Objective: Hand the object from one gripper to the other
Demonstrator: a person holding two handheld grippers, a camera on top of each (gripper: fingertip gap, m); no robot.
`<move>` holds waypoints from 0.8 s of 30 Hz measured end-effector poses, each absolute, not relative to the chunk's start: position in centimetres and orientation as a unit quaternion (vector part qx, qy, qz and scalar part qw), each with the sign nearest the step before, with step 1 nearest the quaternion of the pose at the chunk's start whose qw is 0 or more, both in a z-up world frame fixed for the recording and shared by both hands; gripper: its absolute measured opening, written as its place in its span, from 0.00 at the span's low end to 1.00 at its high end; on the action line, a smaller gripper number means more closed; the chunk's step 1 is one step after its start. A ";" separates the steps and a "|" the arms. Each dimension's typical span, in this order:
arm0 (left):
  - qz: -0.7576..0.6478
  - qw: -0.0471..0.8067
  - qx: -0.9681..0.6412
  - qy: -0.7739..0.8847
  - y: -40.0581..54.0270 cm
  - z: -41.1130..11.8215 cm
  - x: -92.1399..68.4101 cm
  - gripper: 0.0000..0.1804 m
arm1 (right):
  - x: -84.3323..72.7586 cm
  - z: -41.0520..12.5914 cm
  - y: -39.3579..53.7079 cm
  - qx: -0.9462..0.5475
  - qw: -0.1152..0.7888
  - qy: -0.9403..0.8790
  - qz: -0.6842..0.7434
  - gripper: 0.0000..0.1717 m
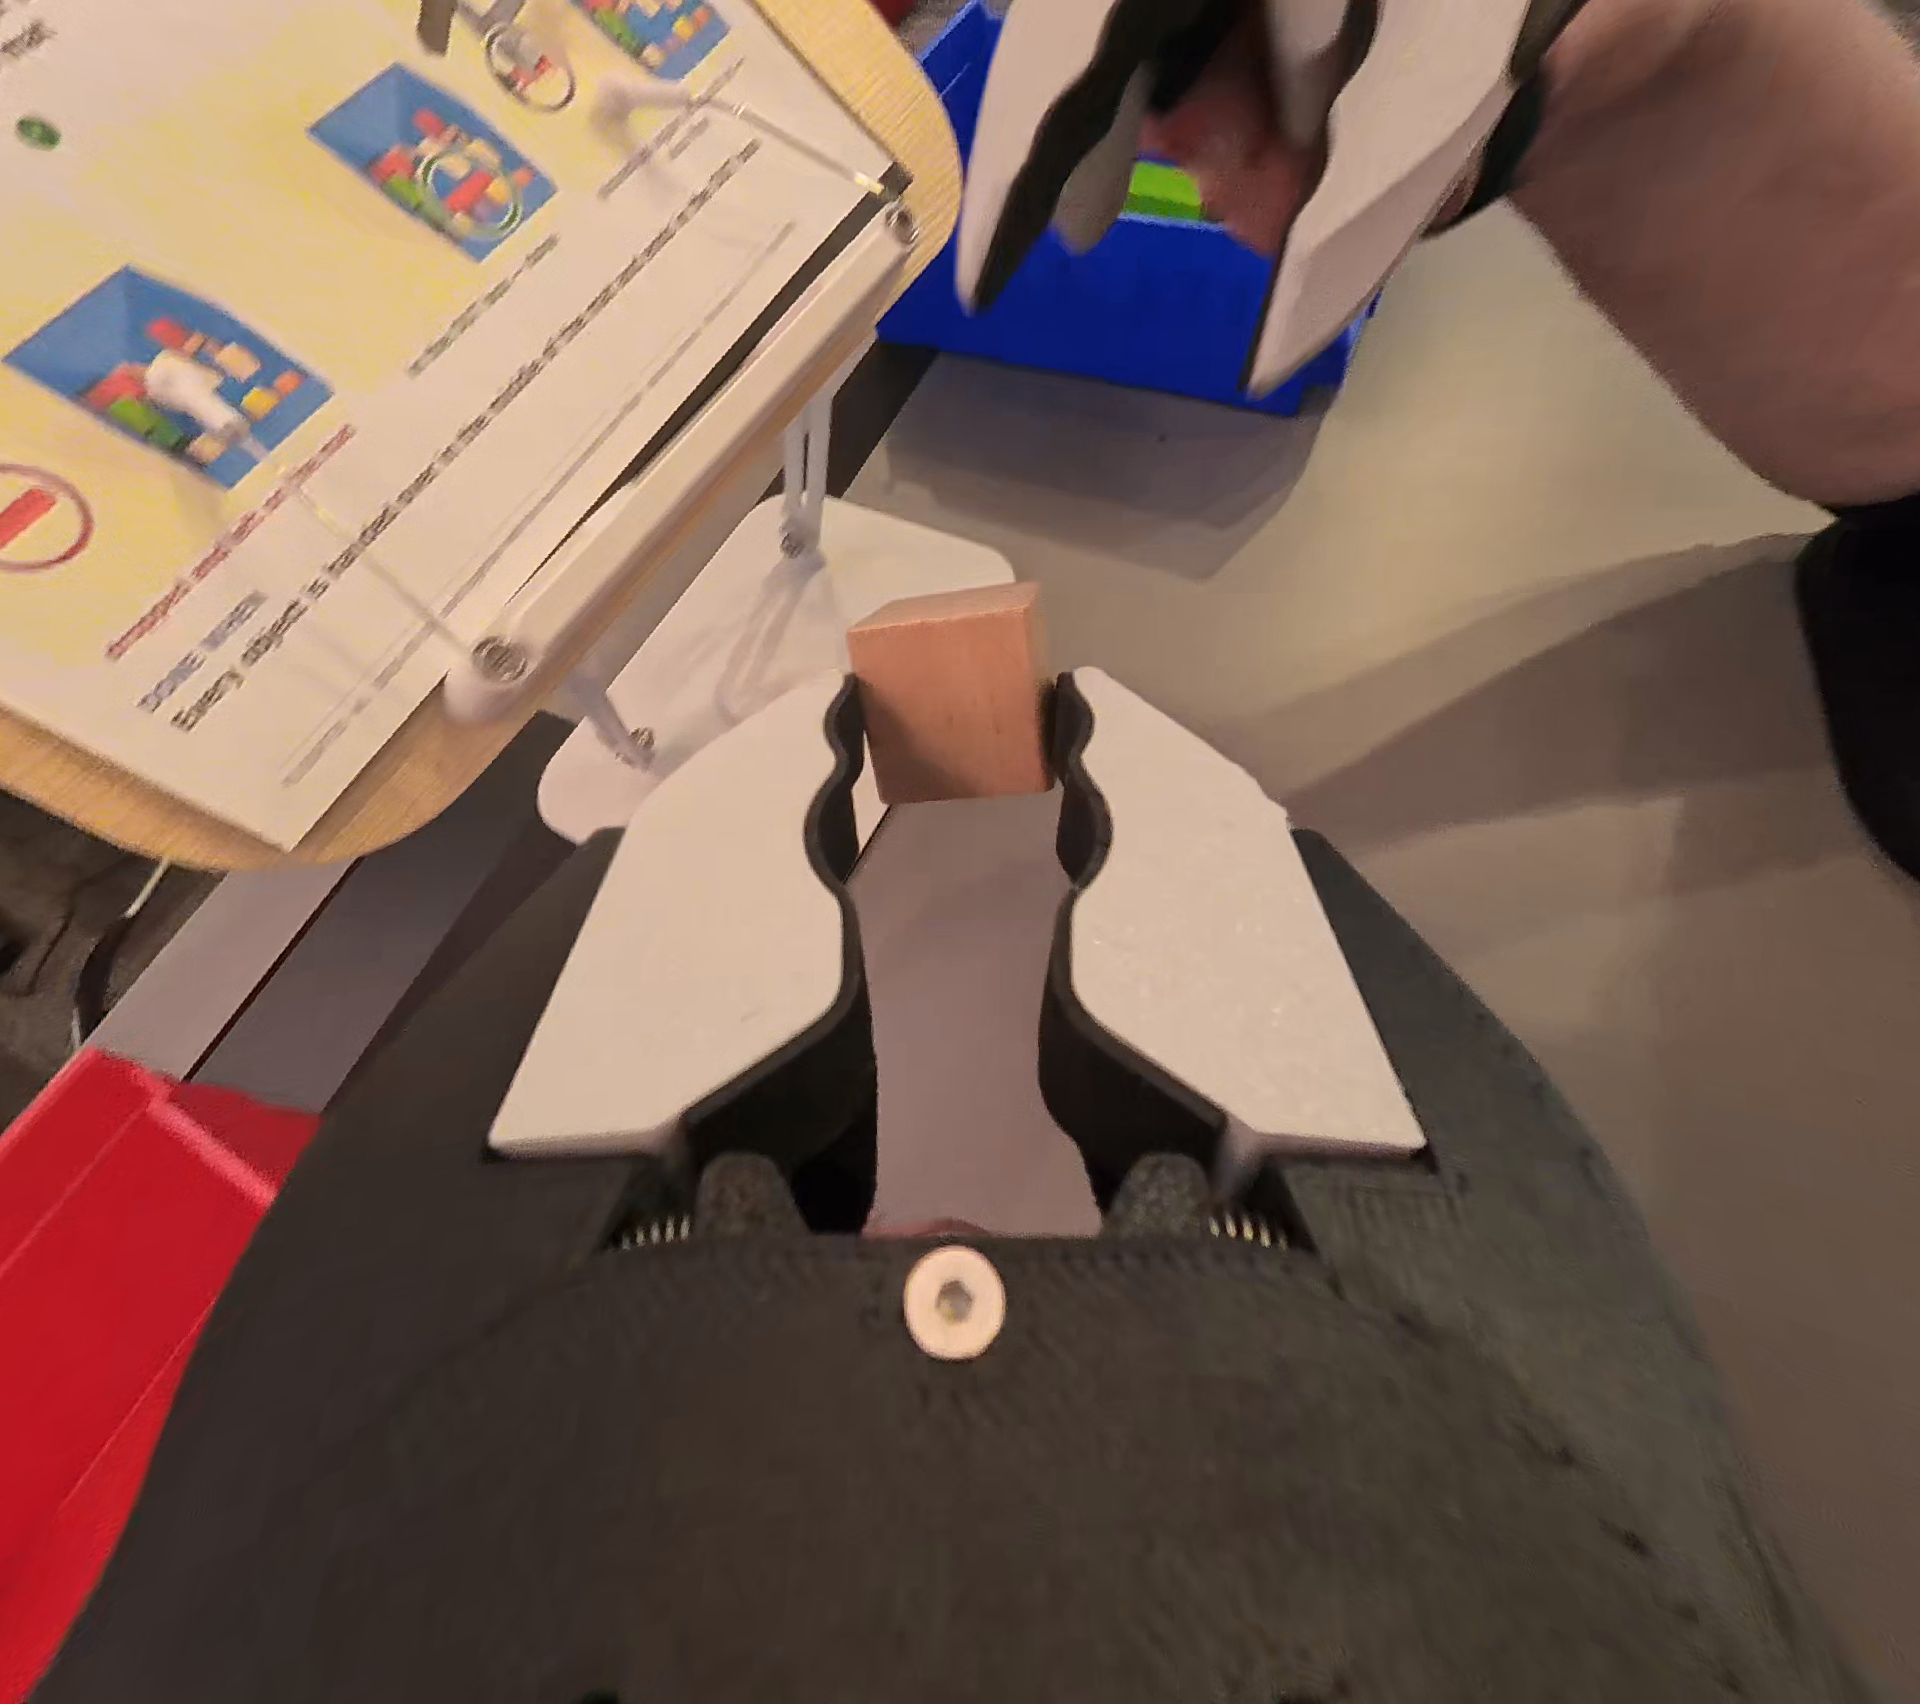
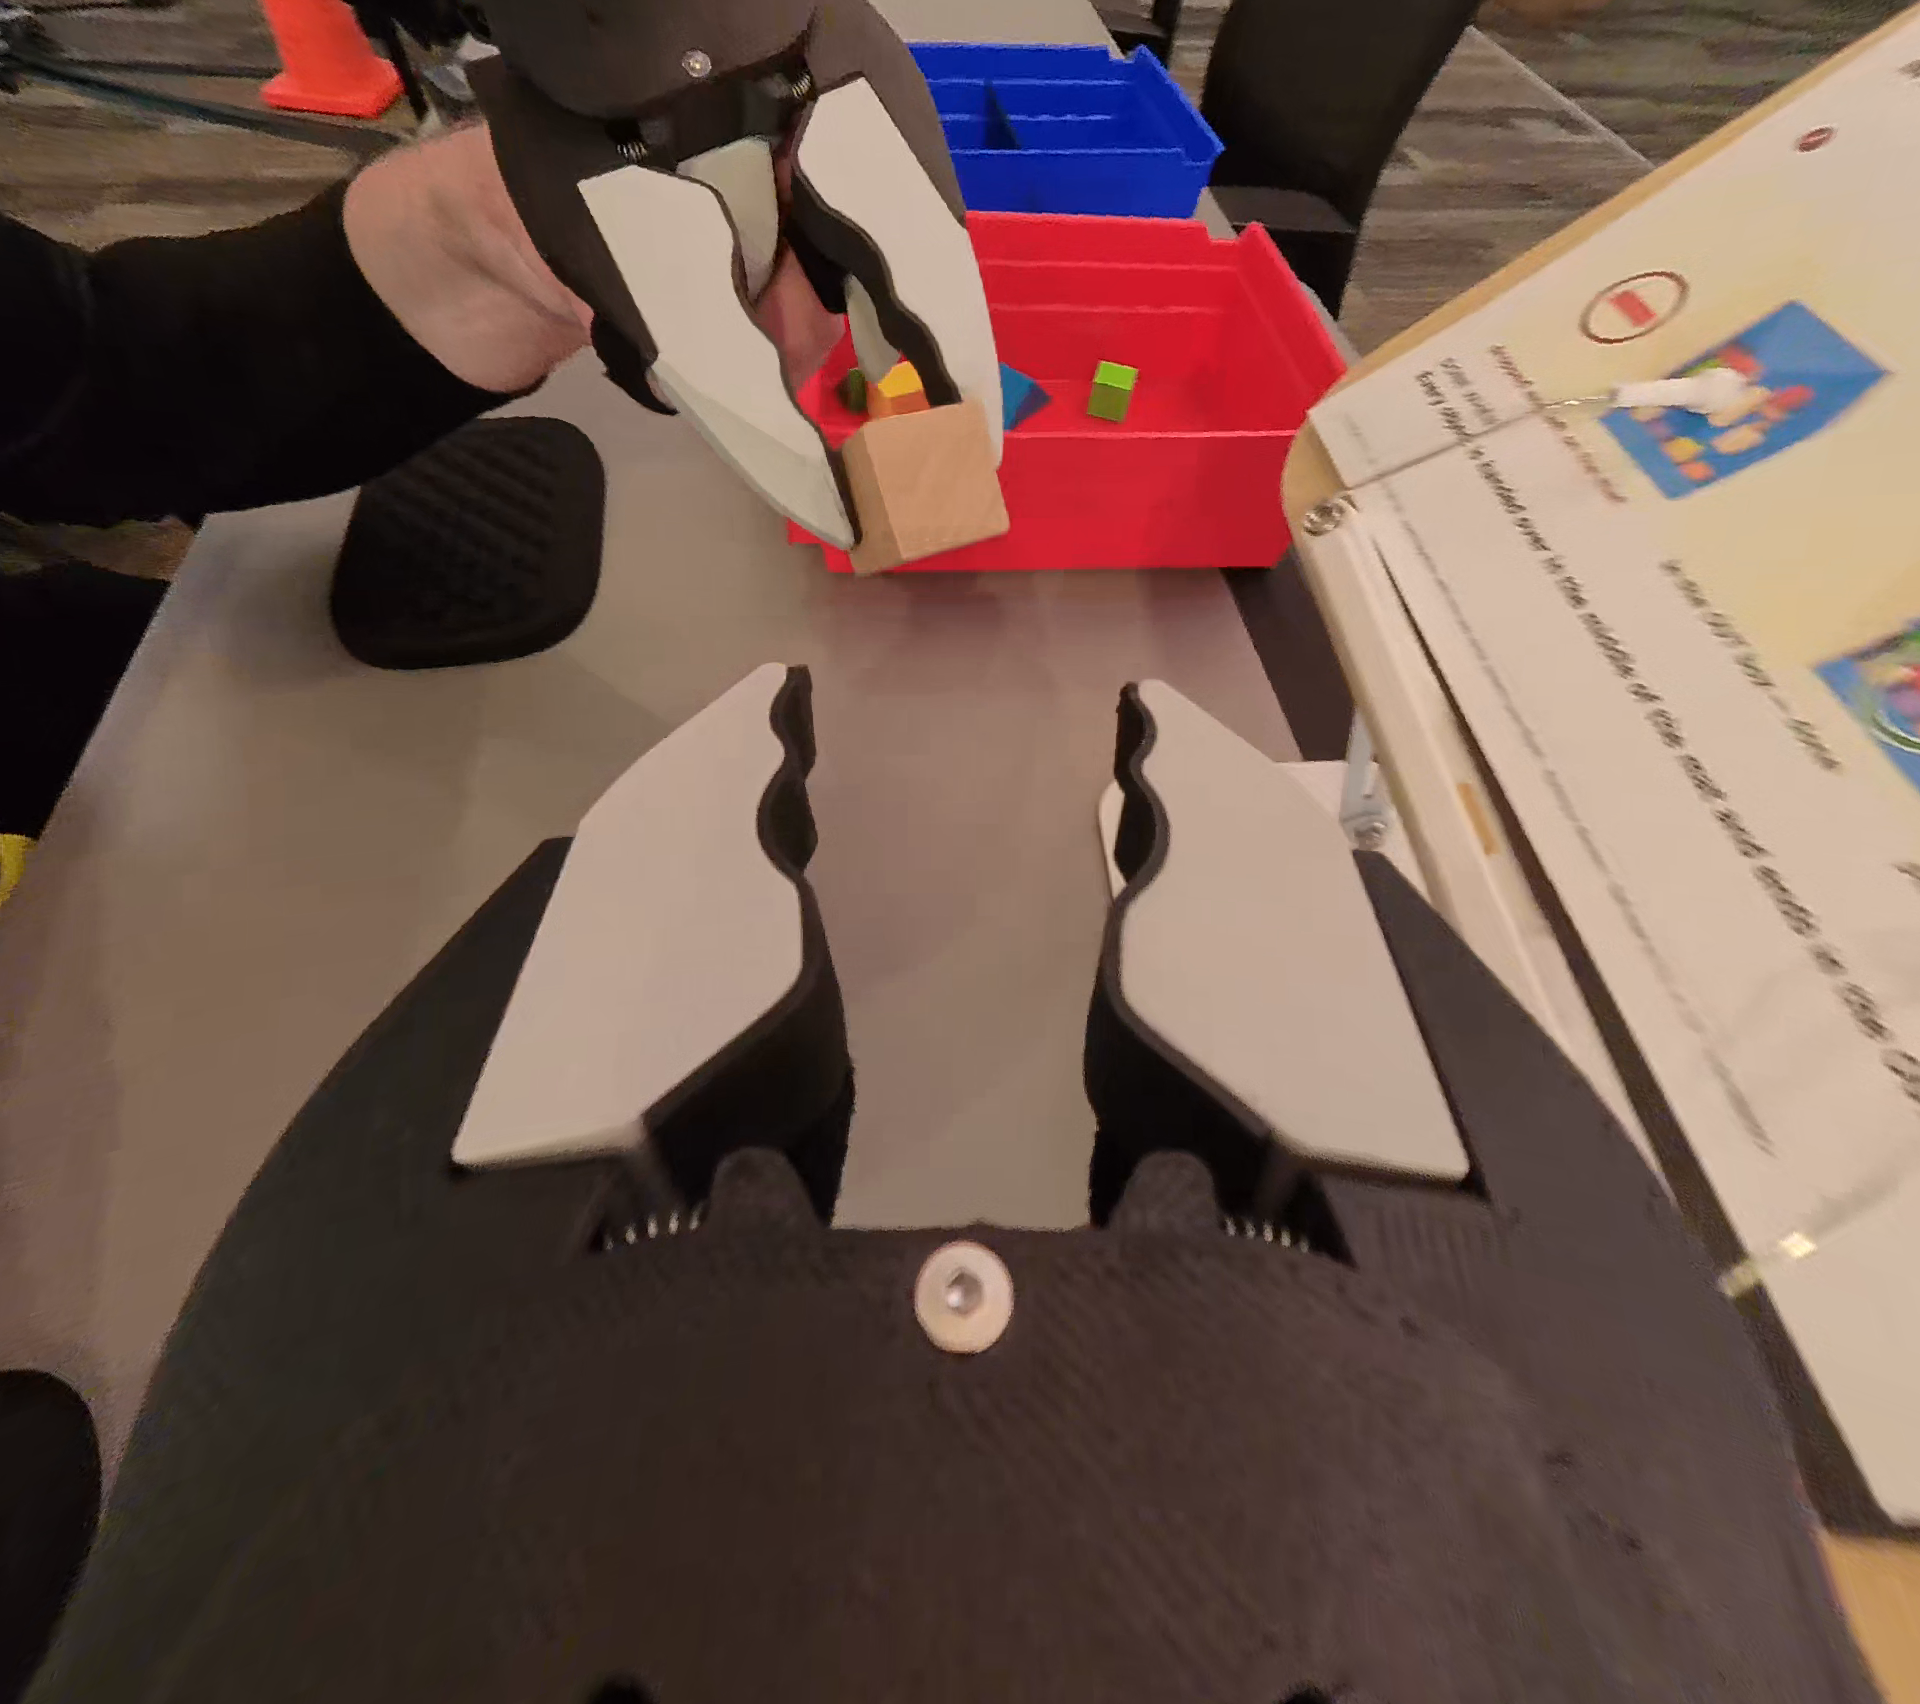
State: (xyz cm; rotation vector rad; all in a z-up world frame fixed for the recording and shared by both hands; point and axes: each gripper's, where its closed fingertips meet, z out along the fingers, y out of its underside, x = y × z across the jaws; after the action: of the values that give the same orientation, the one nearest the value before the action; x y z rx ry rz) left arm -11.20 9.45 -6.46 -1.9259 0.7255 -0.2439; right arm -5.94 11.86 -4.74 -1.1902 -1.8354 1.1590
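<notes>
Wooden block [image 1: 951, 698] is sitting clamped at the very tips of the left gripper [image 1: 958, 719], both dark wavy pads pressing against its opposite sides. It is showing as a plain, unpainted cube of pale tan wood with a faint grain, sharp edges and flat faces, its top face catching slightly more light than the front. In the right wrist view the same block [image 2: 923, 482] is hanging tilted, one corner pointing downward, in front of the near wall of the red bin [image 2: 1143, 501] and above the grey table [image 2: 623, 615], not touching either.

The right gripper [image 2: 961, 750] is holding its fingers wide apart with only bare tabletop showing between them; it is pointing toward the block from a short way off, well clear of it. From the left wrist view this gripper [image 1: 1122, 324] is appearing blurred, jaws spread, in front of a blue bin [image 1: 1122, 304].

Inside the red bin a green cube [image 2: 1112, 390], a blue piece [image 2: 1023, 397] and an orange and yellow piece [image 2: 896, 390] are lying. A slanted instruction board [image 2: 1662, 615] is standing beside the bins, on the table's edge.
</notes>
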 end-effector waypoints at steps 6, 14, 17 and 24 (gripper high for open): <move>-0.138 0.521 -0.774 0.333 8.7 -5.4 -8.0 0.19 | -7.0 -5.7 9.7 -0.428 0.290 -0.708 0.482 0.30; -0.145 0.517 -0.765 0.355 8.6 -5.5 -6.7 0.19 | -6.8 -5.2 8.2 -0.401 0.261 -0.705 0.524 0.18; -0.154 0.522 -0.759 0.358 8.4 -5.3 -6.5 0.19 | -6.6 -5.1 8.0 -0.395 0.254 -0.705 0.531 0.18; -0.177 0.534 -0.744 0.361 8.4 -4.5 -5.7 0.20 | -5.8 -4.3 8.1 -0.393 0.250 -0.704 0.537 0.17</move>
State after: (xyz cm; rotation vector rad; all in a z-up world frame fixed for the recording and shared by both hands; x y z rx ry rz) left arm -5.72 8.37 -4.49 -1.7730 0.8596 -0.4223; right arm -5.82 8.12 -4.34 -1.0692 -1.9162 1.4621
